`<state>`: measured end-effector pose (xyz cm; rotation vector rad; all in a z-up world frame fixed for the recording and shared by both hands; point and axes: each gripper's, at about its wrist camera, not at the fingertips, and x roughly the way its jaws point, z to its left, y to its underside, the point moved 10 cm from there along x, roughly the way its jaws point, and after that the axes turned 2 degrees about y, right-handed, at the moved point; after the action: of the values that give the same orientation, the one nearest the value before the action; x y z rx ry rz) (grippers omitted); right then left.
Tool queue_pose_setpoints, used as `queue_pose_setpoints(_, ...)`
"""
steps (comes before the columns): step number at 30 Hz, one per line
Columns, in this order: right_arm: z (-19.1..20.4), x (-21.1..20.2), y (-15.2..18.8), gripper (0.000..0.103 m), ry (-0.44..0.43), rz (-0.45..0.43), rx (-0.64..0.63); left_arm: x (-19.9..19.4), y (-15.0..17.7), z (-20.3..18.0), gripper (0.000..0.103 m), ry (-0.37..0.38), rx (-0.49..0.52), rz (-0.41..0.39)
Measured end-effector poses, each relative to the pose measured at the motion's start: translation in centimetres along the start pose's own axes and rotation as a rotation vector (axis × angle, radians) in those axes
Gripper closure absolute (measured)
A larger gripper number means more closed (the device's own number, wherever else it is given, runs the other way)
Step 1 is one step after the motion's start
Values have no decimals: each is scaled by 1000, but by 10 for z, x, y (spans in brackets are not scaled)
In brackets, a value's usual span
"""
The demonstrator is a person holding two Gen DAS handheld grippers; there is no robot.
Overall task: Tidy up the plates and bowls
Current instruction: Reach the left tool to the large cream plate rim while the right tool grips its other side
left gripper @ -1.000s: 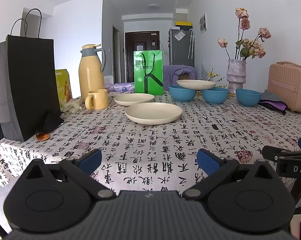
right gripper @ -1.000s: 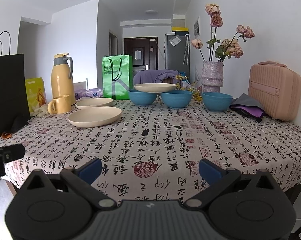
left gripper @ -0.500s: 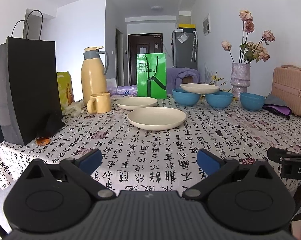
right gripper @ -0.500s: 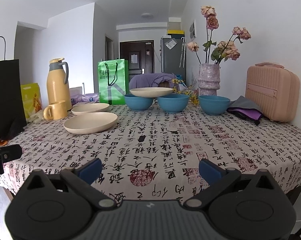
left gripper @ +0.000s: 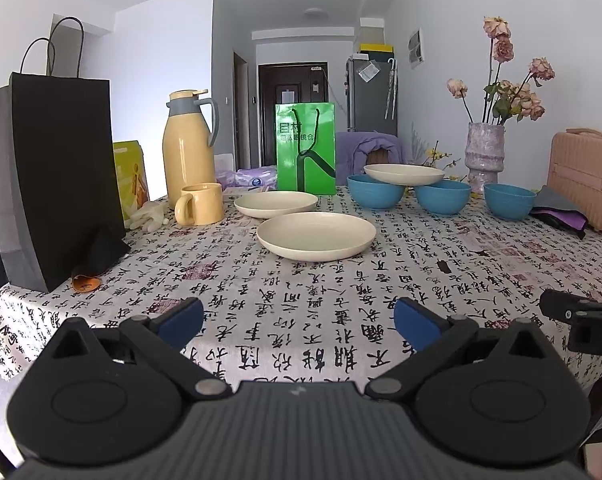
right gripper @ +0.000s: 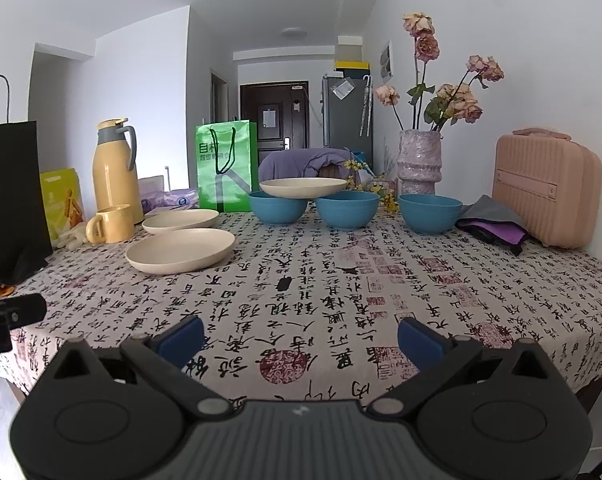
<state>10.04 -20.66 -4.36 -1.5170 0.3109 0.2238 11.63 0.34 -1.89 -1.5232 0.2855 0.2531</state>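
- At the far left of the table, my left gripper hangs over the near edge with its jaws spread wide and nothing between them. Against a second ago, the crockery sits a little lower and larger in its view, so I judge I have raised and eased it forward.
- Just past the black paper bag and the yellow mug, two cream plates lie side by side: the near plate straight ahead of my left gripper but well apart from it, and the far plate just behind it.
- Toward the middle, a third plate rests on the rims of the left blue bowl and the middle blue bowl, bridging them.
- Further right, the right blue bowl stands alone, near the vase.
- On the right, my right gripper is likewise wide open and empty, low over the near edge, well short of the bowls.
- Nothing on the table has shifted; only my grippers have moved. I judge the sorting has not begun, and the near plate is the closest first pick.
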Motion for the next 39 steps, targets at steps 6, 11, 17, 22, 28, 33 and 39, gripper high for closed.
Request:
queue_pose_setpoints(6,3,11,-7,0,-22,11,8,13,-10,1,0,-5,-2,7)
queue_pose_setpoints(11,1,30,-24,0,-29,13,21,34,-22,7,0,-27,-13,20)
queue_pose_setpoints(17,-1,62,-47,0,-25,10,38,67,-38,20,0,-37,-32,44)
queue_pose_setpoints(22,0,89,-64,0,-30,7,49,95,-52,23,0,-25,-30,47)
queue_pose_setpoints(28,4,131,-77,0,-169,88,129,131,-64,23,0,-7,-25,53)
queue_pose_setpoints(33,14,167,-83,0,-215,134,121,156,-78,28,0,-2,-2,-3)
queue_pose_setpoints(39,41,209,-101,0,-283,152,46,197,-87,40,0,9,34,52)
